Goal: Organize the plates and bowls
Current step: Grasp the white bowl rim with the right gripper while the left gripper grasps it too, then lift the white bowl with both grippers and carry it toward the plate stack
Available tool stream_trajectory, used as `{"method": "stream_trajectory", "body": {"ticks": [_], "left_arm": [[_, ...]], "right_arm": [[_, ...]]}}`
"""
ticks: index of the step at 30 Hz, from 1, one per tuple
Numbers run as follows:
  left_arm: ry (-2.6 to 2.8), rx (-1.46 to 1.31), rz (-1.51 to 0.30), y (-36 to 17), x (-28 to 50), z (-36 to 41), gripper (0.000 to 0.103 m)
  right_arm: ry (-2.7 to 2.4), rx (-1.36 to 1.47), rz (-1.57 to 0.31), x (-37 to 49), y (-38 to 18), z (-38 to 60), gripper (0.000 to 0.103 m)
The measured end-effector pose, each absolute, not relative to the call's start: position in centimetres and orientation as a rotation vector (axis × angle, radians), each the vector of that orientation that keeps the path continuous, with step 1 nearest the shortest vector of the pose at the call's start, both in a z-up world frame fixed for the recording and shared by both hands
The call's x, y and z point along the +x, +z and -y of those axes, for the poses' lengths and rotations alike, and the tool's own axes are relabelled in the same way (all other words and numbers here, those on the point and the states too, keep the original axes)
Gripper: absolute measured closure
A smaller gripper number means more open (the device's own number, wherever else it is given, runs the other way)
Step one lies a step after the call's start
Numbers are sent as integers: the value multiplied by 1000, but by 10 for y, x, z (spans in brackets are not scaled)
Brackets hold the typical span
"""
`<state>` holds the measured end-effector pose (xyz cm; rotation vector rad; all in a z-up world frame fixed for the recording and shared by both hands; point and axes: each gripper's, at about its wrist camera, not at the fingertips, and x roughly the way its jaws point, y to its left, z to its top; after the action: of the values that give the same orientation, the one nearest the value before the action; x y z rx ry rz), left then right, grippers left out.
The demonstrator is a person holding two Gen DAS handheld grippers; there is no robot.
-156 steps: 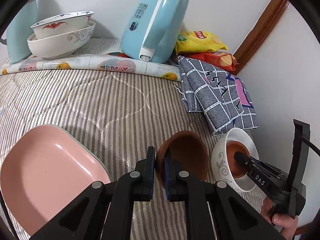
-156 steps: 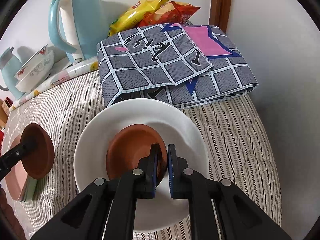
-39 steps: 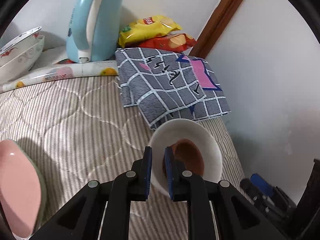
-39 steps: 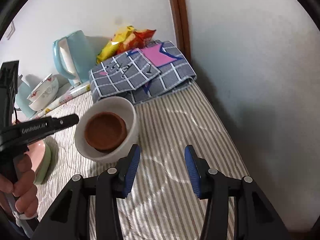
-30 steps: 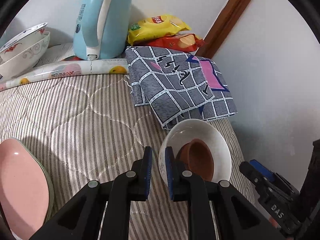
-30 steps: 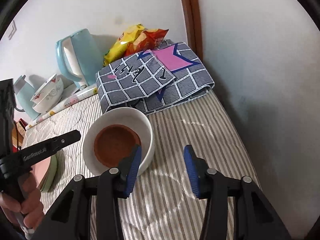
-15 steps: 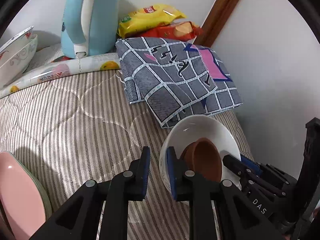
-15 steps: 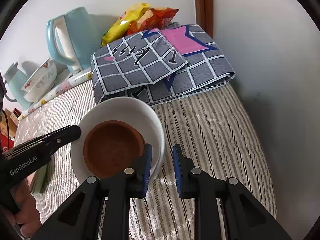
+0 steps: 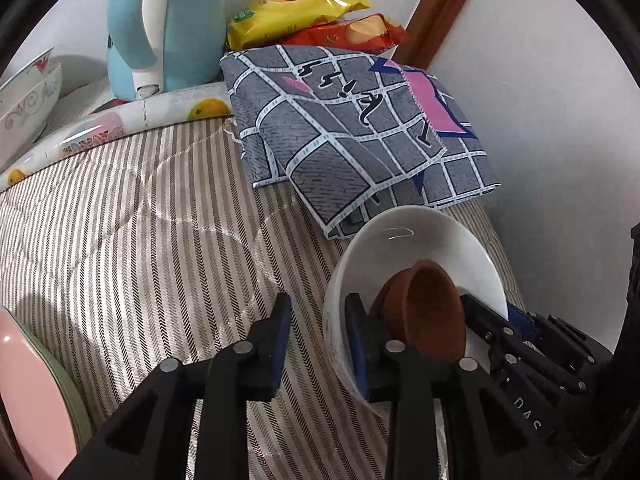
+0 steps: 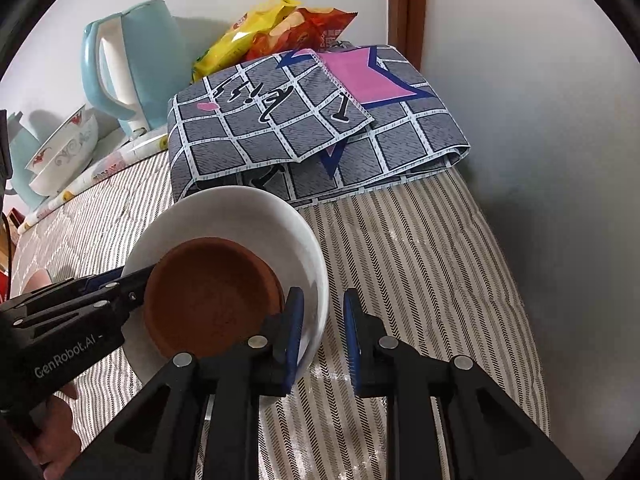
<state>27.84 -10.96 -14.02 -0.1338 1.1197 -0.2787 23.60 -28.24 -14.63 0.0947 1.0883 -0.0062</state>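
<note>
A white bowl (image 9: 424, 240) (image 10: 248, 212) holds brown bowls (image 9: 432, 312) (image 10: 208, 292) nested inside it, on the striped quilt. My left gripper (image 9: 316, 336) straddles the white bowl's left rim, one finger outside and one inside, jaws a little apart. My right gripper (image 10: 322, 332) straddles the opposite rim the same way, with a gap showing on the outer side. The bowl looks tilted and lifted between them. A pink plate stack (image 9: 32, 400) lies at the left edge. Two patterned white bowls (image 9: 24, 100) (image 10: 64, 152) sit stacked at the back left.
A light blue kettle (image 9: 160, 28) (image 10: 132, 64) stands at the back on a fruit-print mat (image 9: 120, 120). A folded grey checked cloth (image 9: 360, 136) (image 10: 312, 128) lies just behind the white bowl. Snack bags (image 9: 312, 16) (image 10: 272, 28) are in the corner. A wall runs along the right.
Both grippers have closed in on the white bowl from opposite sides, now straddling its rim. The right gripper's jaws narrowed from wide open. The bowl has tipped up.
</note>
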Motion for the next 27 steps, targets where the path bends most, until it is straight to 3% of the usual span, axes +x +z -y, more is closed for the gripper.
{"method": "stream_trajectory", "body": {"ticks": [17,27], "left_arm": [[-269,-183,-1135,-146,282,107,73],[-294,-167,-1124,-144,280,112,81]], "right_arm": [[-7,145,-1120,238,-150,286,76],[9,137,-1086,235,-149,280,90]]}}
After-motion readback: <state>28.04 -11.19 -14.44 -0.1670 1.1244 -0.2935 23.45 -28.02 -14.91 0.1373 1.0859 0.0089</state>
